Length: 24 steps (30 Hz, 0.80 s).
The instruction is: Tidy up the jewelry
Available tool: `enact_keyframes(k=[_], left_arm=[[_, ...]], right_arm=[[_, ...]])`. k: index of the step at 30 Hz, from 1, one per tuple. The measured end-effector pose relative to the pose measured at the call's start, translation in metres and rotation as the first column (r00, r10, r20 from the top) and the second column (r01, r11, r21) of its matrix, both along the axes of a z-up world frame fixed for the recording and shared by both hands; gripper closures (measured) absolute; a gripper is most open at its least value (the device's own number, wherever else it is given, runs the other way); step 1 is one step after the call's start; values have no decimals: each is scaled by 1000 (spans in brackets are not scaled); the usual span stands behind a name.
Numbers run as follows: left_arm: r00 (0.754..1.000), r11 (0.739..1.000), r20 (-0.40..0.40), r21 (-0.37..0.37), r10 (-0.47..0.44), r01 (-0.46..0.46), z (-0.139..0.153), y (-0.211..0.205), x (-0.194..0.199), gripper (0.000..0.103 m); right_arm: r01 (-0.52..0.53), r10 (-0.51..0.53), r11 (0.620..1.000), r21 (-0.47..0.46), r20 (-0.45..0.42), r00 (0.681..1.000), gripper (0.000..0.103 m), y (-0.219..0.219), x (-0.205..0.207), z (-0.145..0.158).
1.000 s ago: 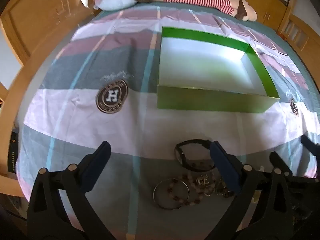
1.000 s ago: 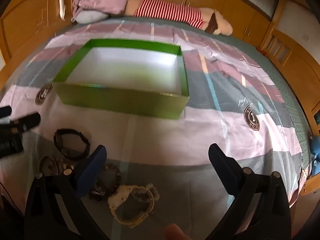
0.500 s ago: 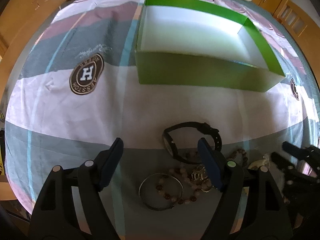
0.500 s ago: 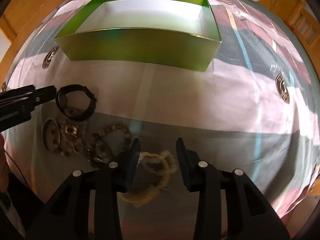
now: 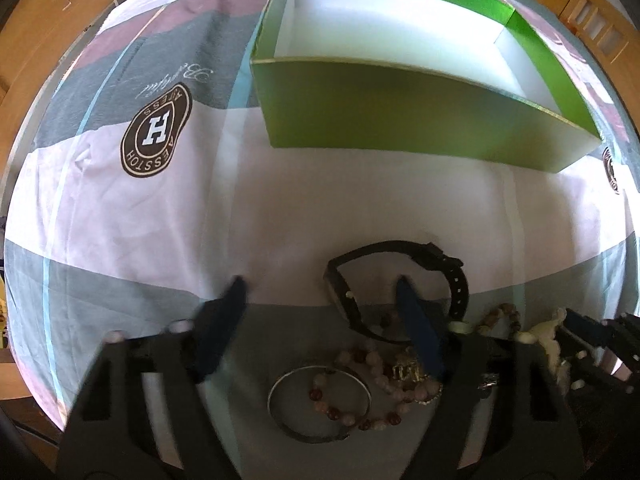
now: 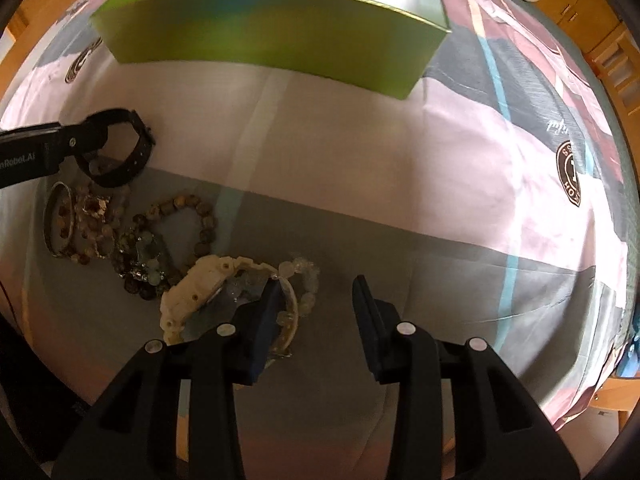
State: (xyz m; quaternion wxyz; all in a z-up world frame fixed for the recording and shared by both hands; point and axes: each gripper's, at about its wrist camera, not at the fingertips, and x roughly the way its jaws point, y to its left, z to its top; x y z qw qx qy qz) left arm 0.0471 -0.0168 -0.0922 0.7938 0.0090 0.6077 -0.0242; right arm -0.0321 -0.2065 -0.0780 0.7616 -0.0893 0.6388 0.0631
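Observation:
A pile of jewelry lies on the bedspread in front of a green box (image 5: 400,120). In the left wrist view my left gripper (image 5: 320,280) hovers low over a black watch (image 5: 440,260). Its jaws are closing, with the strap's left side between them and no pad touching. A silver bangle (image 5: 280,396) and a pink bead bracelet (image 5: 352,360) lie just below. In the right wrist view my right gripper (image 6: 318,284) points straight down beside a cream watch (image 6: 200,284). Its jaws are closing around a clear bead bracelet (image 6: 310,276) and have not pinched it.
The green box (image 6: 260,28) stands open with a white inside, beyond the jewelry. A brown bead bracelet (image 6: 200,216) and a dark beaded piece (image 6: 140,260) lie between the two watches. Wooden bed frame and cupboards ring the patterned bedspread (image 5: 140,208).
Both grippers have come down toward the jewelry and tilted more steeply. The jaws of both have narrowed from wide open, the right more than the left.

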Motion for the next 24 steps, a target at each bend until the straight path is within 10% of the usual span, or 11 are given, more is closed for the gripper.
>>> enact_keyframes(k=[1,6,13,24], left_arm=[[1000,1000,-12,3,3,-3,-3,-1,2,64],[999,999,-7,-4,36,-36,-5,1,6,81],[999,999,5,8,34,-34,-2,1,-5,60],[1000,999,-1,30,12,-12,-2,-20,-16,55]], right_arm=[[5,-5,1000,23,7,1000,87,1,0,2],[82,-89,995,52,147,985,92,-8,3,31],[186,-193,981,62,125,973,74,-27,12,30],[115,-117,993,32,78,990,73,-9,-1,19]])
